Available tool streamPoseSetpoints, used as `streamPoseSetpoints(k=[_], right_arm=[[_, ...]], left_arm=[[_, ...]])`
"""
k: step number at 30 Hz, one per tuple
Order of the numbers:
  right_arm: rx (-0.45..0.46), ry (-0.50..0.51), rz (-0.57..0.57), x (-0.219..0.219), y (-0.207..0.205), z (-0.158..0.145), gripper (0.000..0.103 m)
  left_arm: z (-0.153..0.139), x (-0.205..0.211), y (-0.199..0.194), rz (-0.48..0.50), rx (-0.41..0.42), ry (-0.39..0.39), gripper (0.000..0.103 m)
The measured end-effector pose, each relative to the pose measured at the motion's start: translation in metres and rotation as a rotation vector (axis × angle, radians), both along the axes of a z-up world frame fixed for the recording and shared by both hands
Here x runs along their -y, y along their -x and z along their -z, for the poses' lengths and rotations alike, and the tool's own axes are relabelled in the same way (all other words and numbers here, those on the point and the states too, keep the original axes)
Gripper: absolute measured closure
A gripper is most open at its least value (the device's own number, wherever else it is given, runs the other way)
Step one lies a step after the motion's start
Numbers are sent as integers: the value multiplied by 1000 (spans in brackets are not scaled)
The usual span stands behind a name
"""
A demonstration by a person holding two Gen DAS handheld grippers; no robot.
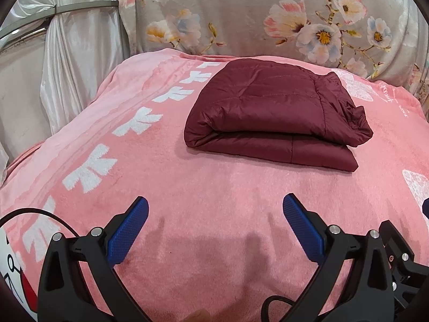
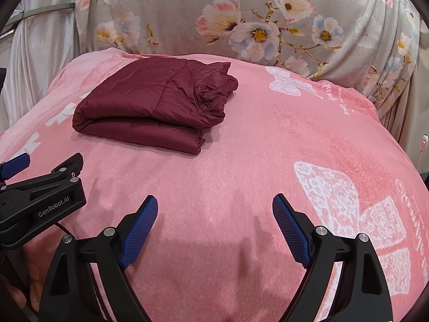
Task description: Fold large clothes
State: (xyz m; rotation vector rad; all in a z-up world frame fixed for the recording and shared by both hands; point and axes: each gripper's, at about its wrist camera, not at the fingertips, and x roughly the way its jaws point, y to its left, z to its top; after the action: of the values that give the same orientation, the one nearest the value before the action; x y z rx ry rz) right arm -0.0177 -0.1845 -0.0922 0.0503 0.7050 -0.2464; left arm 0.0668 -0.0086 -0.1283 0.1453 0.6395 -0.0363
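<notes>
Left gripper [image 1: 215, 214] and right gripper [image 2: 214, 213]: both spread wide, holding nothing, held back over pink blanket [image 2: 268, 147]. Maroon jacket [image 1: 270, 112] folded in a neat stack, well apart ahead; likely finished, hence released.

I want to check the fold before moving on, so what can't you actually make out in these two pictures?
- Folded maroon quilted jacket: its underside and inner layers, sleeves and zipper are hidden by its own top fold in both views.
- Pink blanket: the script lettering is too small and warped to read.
- Cartoon print: cut off by the left wrist view's edge.
- What lies under the blanket: covered.
</notes>
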Motion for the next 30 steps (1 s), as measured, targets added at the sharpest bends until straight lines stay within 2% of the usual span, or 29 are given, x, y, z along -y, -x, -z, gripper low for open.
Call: streamPoseSetpoints(k=[30], right_arm=[[-16,-11,0,-2,-8,0,17]], left_arm=[[-1,3,1,6,-2,-11,5]])
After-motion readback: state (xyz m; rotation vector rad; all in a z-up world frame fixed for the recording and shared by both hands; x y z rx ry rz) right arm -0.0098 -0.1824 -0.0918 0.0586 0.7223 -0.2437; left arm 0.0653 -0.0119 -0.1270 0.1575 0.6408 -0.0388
